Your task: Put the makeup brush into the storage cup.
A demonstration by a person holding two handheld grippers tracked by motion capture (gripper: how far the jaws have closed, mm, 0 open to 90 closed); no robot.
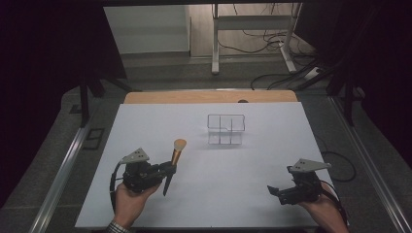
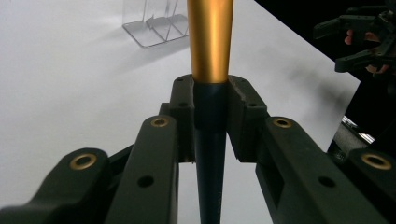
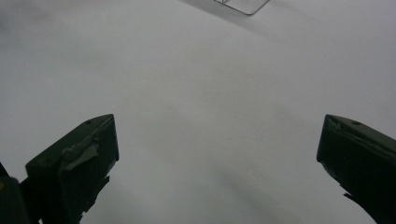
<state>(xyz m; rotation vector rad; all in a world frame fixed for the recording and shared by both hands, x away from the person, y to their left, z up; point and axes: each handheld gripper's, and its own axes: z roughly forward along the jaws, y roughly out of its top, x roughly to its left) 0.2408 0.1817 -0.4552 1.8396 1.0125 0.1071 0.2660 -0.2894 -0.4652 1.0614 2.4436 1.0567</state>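
Brush: the makeup brush (image 1: 174, 162) is in your left gripper (image 1: 167, 170), above the white table (image 1: 243, 194) at near left, bristle head up.
Grip: both jaws are clenched on the dark handle just below the gold ferrule (image 2: 210, 37).
Long axis: nearly upright, tipped slightly right.
Organizer: the clear organizer (image 1: 225, 129) lies far and right of the brush, well apart, its compartments open upward.
Nearer hand: your left.
Right gripper (image 1: 278, 191): jaws spread wide, holding nothing, at near right.
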